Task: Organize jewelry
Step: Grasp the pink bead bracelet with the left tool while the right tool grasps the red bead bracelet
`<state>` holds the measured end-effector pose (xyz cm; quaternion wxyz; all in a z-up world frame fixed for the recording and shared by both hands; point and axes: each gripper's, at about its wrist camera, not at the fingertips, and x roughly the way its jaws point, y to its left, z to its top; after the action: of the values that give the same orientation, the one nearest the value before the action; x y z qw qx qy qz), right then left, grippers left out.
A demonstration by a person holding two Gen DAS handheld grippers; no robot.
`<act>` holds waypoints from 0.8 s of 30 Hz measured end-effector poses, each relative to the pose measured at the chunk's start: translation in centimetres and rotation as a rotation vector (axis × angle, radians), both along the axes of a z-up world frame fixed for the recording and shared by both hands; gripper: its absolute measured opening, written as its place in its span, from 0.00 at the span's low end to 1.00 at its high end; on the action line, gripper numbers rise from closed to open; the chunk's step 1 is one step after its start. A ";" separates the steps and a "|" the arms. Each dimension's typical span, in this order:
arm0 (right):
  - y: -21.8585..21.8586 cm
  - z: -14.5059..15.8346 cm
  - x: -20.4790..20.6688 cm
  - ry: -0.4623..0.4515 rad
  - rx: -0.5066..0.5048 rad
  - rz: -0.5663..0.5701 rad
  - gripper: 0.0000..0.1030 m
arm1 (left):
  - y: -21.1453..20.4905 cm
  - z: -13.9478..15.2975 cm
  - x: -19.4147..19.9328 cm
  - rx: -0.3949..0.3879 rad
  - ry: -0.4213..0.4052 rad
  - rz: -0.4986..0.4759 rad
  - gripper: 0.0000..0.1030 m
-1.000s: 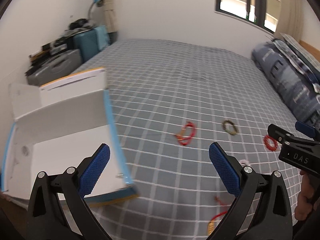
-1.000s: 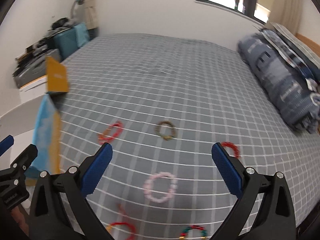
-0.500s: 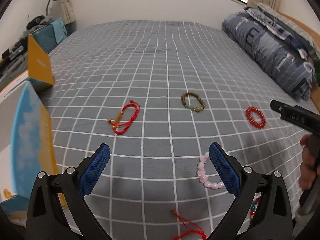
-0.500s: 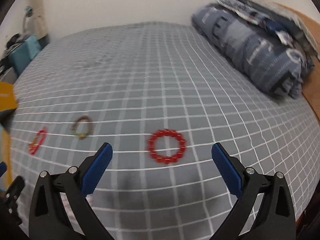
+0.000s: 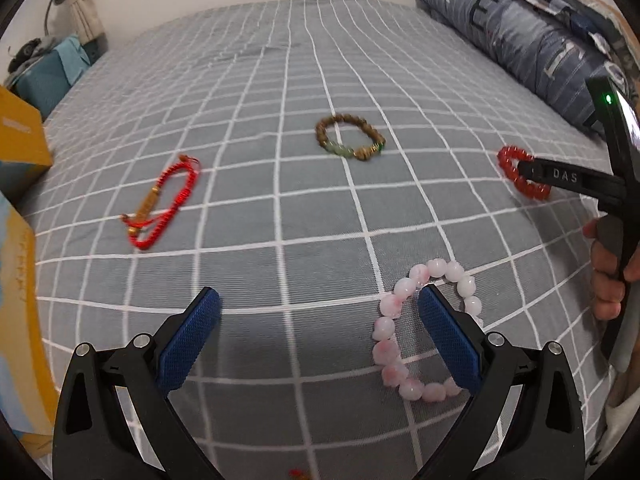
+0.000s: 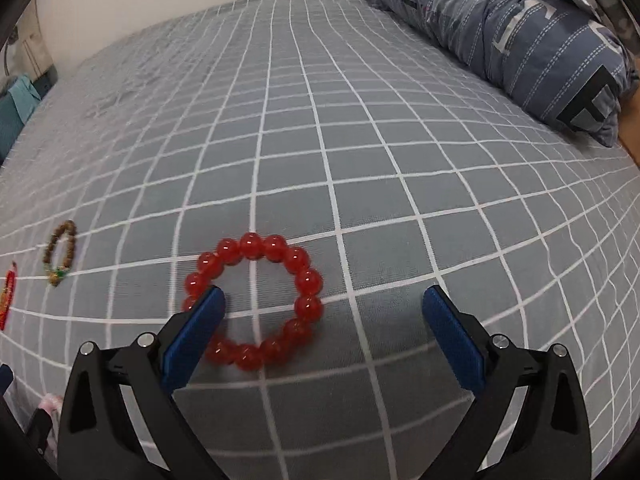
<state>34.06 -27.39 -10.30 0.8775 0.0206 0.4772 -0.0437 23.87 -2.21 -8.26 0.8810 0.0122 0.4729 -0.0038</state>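
Observation:
Several bracelets lie on a grey checked bedspread [image 5: 280,80]. My left gripper [image 5: 318,322] is open and empty; its right finger overlaps a pink bead bracelet [image 5: 400,368]. A red cord bracelet [image 5: 160,204] lies ahead left and a brown bead bracelet [image 5: 348,138] lies ahead centre. My right gripper [image 6: 320,322] is open and empty; its left finger sits over the near left side of a red bead bracelet [image 6: 256,300]. That red bracelet also shows in the left wrist view [image 5: 516,178], partly behind the right gripper's finger.
An open yellow and blue cardboard box [image 5: 20,280] stands at the left edge of the bed. A folded blue striped quilt [image 6: 520,32] lies along the right side. Teal cases [image 5: 44,76] stand beside the bed at far left.
Both grippers have come lower and closer to the bedspread. The left one has swung right towards the pink bracelet, the right one towards the red bead bracelet.

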 end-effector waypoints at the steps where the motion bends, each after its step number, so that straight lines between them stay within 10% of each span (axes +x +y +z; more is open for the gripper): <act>1: 0.1 -0.2 0.0 0.002 -0.007 -0.003 0.93 | -0.1 -0.2 0.1 0.004 0.004 -0.001 0.95; 13: 0.3 -0.5 0.5 0.012 -0.015 -0.007 0.87 | -0.1 -0.9 0.7 0.015 0.054 -0.008 0.94; 24: 2.9 0.1 0.1 0.004 -0.048 0.045 0.42 | -0.1 -0.7 0.5 0.006 0.066 -0.028 0.80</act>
<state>34.18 -24.51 -10.20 0.8775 -0.0111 0.4781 -0.0354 24.38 -2.35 -8.98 0.8648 0.0215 0.5015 -0.0150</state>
